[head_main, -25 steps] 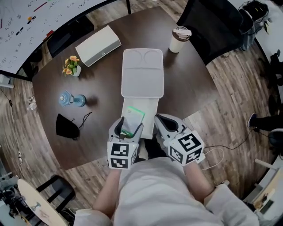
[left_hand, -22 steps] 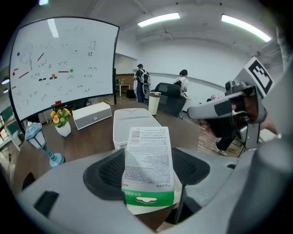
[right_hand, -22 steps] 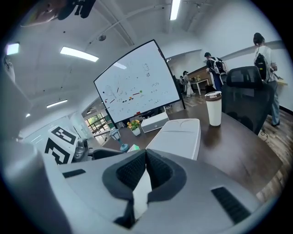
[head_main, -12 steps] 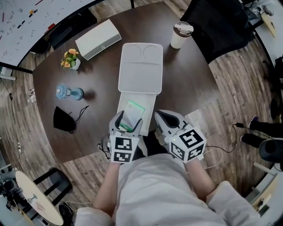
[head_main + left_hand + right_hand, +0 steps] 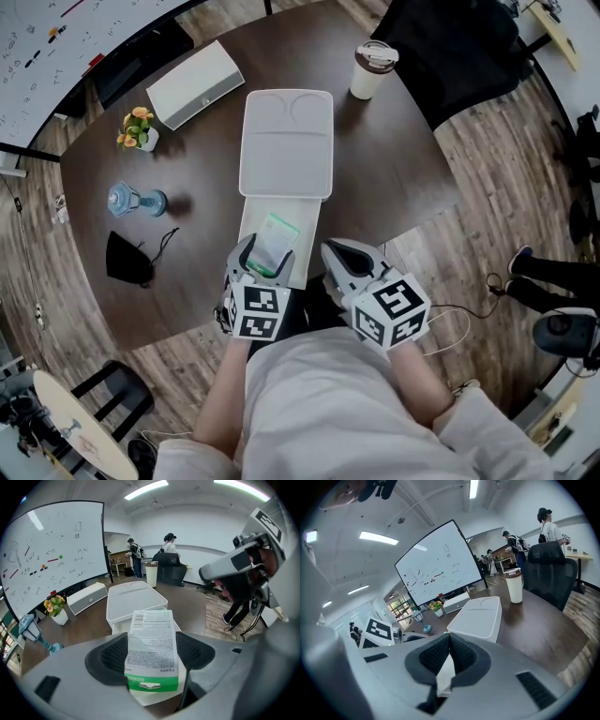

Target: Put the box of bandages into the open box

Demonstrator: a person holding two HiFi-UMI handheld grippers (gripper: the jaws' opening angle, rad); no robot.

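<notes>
Transfer of box of bandages (image 5: 152, 644) to open box (image 5: 251, 223)
We are clamping its narrow sides in left gripper (image 5: 265, 265); right gripper (image 5: 342, 258) closed, empty. Card seems light, crushable.

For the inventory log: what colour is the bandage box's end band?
Green, on a white bandage box; clearest in the left gripper view.

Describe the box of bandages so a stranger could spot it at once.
On the dark round table, find the white open box at the near edge, its lid laid back flat. There the left gripper holds the box of bandages between its jaws. It is the only small white carton with fine print and a green band.
</notes>
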